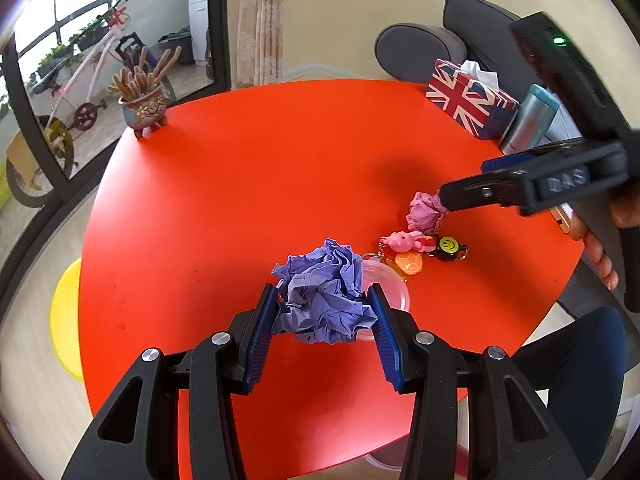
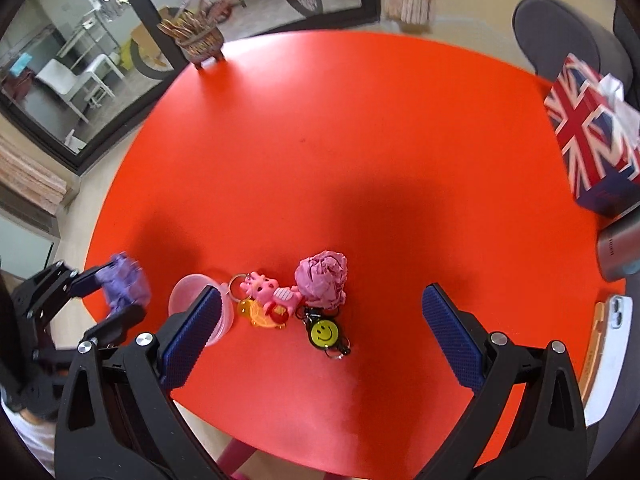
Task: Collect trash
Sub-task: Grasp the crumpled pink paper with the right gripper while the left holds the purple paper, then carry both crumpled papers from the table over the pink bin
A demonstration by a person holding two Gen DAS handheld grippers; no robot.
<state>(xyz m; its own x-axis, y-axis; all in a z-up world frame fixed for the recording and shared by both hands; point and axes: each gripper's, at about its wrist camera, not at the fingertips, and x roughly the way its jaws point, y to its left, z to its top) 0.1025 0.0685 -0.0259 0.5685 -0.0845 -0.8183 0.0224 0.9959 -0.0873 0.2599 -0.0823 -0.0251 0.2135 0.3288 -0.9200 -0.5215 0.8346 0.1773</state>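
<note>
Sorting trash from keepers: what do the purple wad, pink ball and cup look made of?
Purple wad: crumpled paper or tissue, matte, sharp creases. Pink ball: crumpled paper too, matte and wrinkled. Cup: thin translucent pinkish plastic, glossy; the table shows through it.

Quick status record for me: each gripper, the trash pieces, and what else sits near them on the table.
left gripper: shut on purple paper wad
right gripper: open, above pink paper wad, not gripping
table: red, round
beside pink wad: pink pig keychain, smiley keychain, orange charm
clear cup: near the keychains
far edge: tissue box, cactus pot
</note>
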